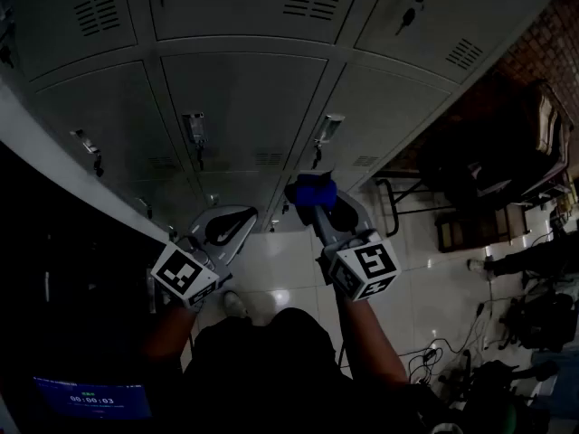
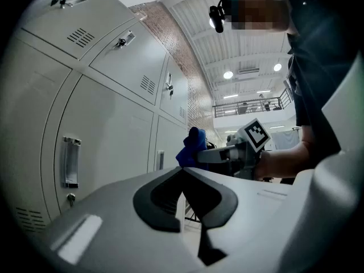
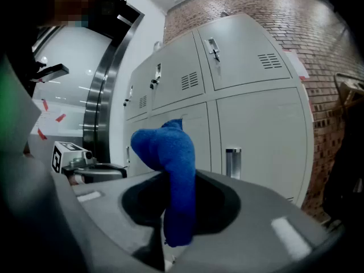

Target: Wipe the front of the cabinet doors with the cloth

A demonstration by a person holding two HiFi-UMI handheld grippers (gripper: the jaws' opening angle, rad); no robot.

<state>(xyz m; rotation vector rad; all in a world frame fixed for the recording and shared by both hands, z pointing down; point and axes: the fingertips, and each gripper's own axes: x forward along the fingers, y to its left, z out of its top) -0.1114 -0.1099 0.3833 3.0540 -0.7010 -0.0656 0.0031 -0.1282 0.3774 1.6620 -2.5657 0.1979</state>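
Nearest in the head view are two marker cubes, one at 7 o'clock (image 1: 185,277) and one at 5 o'clock (image 1: 366,268), each on a gripper held by a bare forearm. The left gripper (image 1: 237,220), reaching toward 10 o'clock, has its jaws pressed together with nothing between them, as its own view confirms (image 2: 183,169). The right gripper (image 1: 317,208), close to the centre, pinches one blue cloth (image 1: 312,191). In the right gripper view, the cloth (image 3: 165,152) stands up out of that gripper (image 3: 179,181) and folds over toward 10 o'clock. The cloth is held just before the lower cabinet doors (image 1: 244,107); whether it touches the metal cannot be told. Below the grippers, one shoe (image 1: 233,304) rests on glossy white floor tiles (image 1: 280,269). Beyond, the grey doors fill the picture from 9 to 1 o'clock in stacked rows, all shut, so their contents are hidden. The middle row shows three pull handles, the centre one at 11 o'clock (image 1: 193,127). A key (image 1: 407,12) hangs in a top door at 1 o'clock. A brick wall (image 1: 552,34) stands at 2 o'clock, and cables (image 1: 434,355) lie on the floor at 4 o'clock.
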